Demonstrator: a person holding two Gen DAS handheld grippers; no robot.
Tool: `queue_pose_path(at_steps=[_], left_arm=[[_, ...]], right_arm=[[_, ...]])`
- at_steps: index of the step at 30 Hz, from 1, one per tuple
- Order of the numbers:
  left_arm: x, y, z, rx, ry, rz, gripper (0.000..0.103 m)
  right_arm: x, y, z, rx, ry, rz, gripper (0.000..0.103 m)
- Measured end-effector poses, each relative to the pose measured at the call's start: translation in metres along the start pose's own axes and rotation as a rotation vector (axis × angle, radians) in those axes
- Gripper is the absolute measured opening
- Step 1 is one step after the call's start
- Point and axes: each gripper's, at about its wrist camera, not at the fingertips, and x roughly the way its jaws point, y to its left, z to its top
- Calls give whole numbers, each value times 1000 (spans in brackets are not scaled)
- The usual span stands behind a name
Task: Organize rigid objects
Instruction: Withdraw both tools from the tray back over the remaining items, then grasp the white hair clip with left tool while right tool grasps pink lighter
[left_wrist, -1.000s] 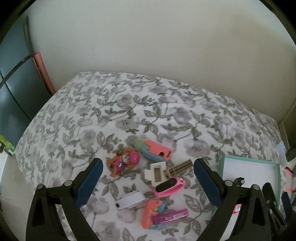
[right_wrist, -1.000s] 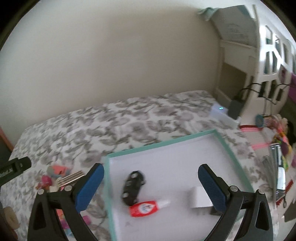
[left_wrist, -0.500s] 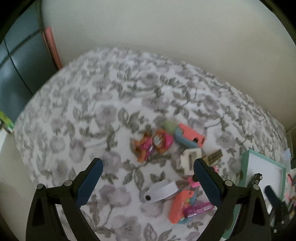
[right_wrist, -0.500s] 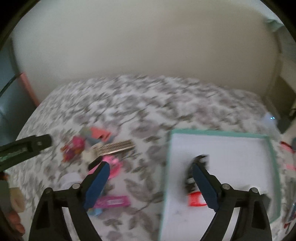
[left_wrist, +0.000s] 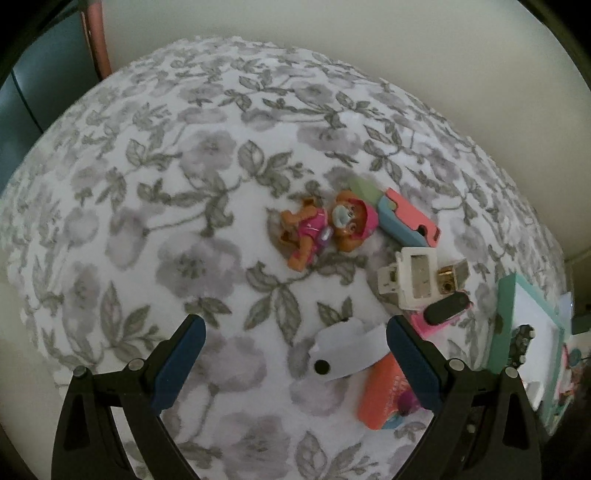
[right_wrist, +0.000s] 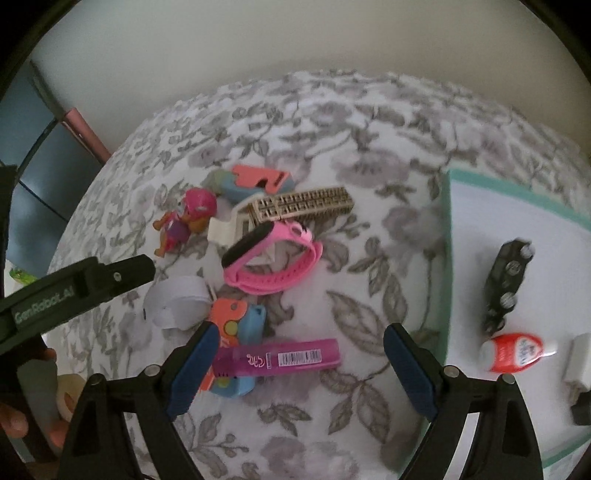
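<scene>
Toy car (right_wrist: 508, 280) and glue bottle (right_wrist: 517, 352) (perhaps glue) inside teal tray (right_wrist: 448, 258)

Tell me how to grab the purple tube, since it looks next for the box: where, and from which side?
Take the purple tube across its middle, coming from above. It lies flat on the floral cloth, long axis crosswise between the open right gripper pads, so the jaws should turn to close across its narrow width. Its left end rests on an orange-blue toy; avoid that end.

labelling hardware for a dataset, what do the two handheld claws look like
Both the left claw and the right claw are black plastic frames with silver screws and two dark blue, ribbed rubber fingers. In the right wrist view the left claw's black body carries white "GenRobot.AI" lettering. No cables or sleeves show.
</scene>
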Motion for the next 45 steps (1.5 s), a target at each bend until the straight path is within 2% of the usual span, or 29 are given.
queue_pose_path(at_steps=[5, 11, 17, 38, 41, 45], left_arm=[[3, -5, 0, 4, 14, -35, 98], [4, -9, -1, 17, 15, -36, 98], [4, -10, -1, 18, 16, -28, 98], [12, -12, -2, 17, 57, -47, 98], [13, -12, -2, 18, 60, -43, 98], [15, -13, -3, 13, 65, -42, 98]], right_arm=[[10, 1, -3, 16, 37, 41, 92], [12, 1, -5, 1, 41, 58, 93], [13, 4, -4, -4, 37, 112, 96], [22, 14, -5, -151, 67, 114, 99], [22, 12, -4, -144, 71, 128, 97], [23, 10, -4, -146, 82, 111, 89]])
